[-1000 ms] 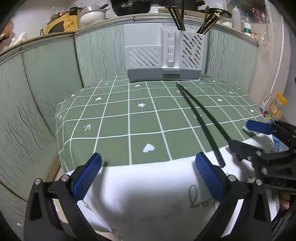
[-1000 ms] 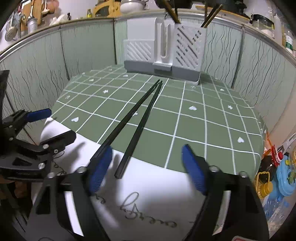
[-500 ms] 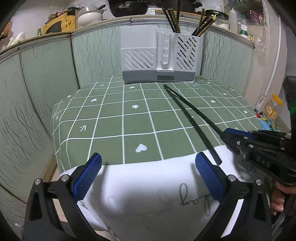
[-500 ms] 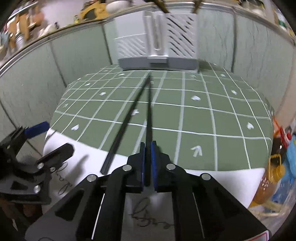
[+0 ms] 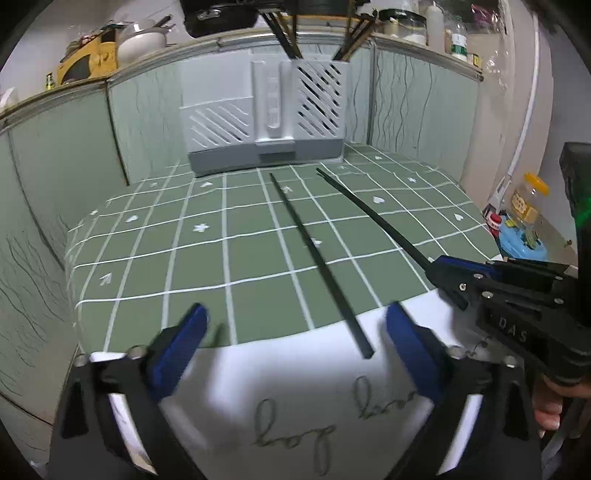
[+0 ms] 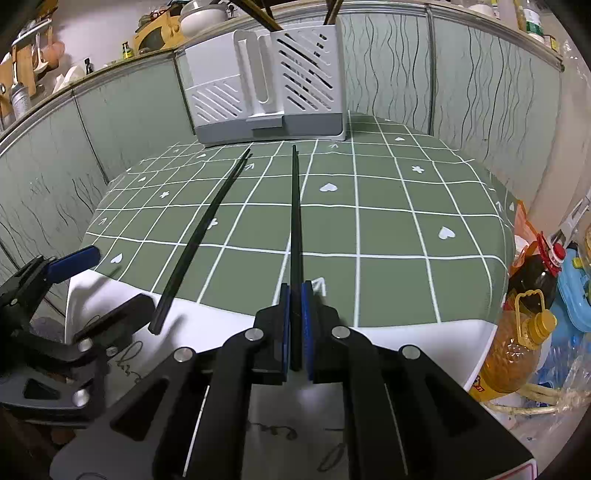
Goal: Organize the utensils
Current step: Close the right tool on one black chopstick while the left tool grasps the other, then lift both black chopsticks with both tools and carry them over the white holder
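Two black chopsticks lie on the green checked tablecloth [image 5: 184, 258], pointing at the grey-white utensil holder [image 5: 266, 122] at the back wall. My right gripper [image 6: 294, 295] is shut on the near end of the right chopstick [image 6: 294, 221]; the left wrist view shows the same grip, right gripper [image 5: 443, 269] on that chopstick [image 5: 369, 214]. The left chopstick [image 5: 317, 258] lies free. Its near end sits between the fingers of my left gripper [image 5: 295, 343], closer to the right one. Those jaws are closing, and the pads do not touch it. Several dark chopsticks [image 5: 284, 33] stand in the holder.
A white cloth with handwriting [image 5: 295, 387] covers the table's near edge. Green wall panels enclose the left and back sides. An oil bottle [image 6: 517, 354], a jar [image 5: 528, 199] and blue plastic items stand off the right edge. Pots line the shelf above.
My right gripper shut on the right chopstick and swung it apart from the other one. My left gripper moved right, bringing the left chopstick's end between its fingers, and its jaws narrowed.
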Demonstrator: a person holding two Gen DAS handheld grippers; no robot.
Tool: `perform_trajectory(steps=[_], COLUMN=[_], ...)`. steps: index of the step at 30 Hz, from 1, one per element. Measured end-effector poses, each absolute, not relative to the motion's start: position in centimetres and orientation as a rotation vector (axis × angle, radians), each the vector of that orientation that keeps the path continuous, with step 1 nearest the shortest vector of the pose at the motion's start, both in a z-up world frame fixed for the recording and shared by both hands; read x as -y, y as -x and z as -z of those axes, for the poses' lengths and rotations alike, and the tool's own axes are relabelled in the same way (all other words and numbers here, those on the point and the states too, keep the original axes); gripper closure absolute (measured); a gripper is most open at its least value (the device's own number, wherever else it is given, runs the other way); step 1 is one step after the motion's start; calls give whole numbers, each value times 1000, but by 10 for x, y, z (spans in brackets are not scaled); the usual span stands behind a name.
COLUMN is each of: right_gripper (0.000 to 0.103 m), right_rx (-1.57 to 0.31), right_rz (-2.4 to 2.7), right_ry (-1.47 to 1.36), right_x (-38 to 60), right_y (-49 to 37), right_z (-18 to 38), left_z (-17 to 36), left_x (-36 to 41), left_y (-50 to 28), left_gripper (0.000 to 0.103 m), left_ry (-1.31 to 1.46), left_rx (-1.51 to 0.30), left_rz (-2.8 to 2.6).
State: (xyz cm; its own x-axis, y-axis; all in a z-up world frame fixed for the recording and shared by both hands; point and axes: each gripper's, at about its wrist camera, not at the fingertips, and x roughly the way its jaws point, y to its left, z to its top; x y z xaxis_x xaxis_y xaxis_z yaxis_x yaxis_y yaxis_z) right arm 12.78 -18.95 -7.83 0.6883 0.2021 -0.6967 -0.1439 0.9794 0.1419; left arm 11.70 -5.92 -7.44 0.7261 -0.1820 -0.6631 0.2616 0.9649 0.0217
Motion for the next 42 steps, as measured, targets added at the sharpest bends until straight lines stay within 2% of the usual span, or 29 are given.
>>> perform_trajectory(steps=[6, 9, 10, 22, 42], right_gripper=[97, 97, 97, 97, 97], right_rx=[-785, -786, -786, -762, -607], right_rz=[-187, -187, -188, -192, -223], right_ry=[-78, -76, -75, -73, -72], right_x=[195, 195, 194, 195, 197], right_y=[-125, -125, -125, -120, -129], right_z=[78, 78, 77, 65, -49], left_z=[83, 84, 84, 67, -39], left_x=[68, 70, 70, 41, 17], left_y=[-130, -132, -133, -130, -141], left_gripper=[49, 80, 96, 97, 97], left_ry=[-89, -87, -92, -28, 2], left_rx=[-761, -759, -758, -734, -594], left_rz=[246, 236, 225, 230, 257])
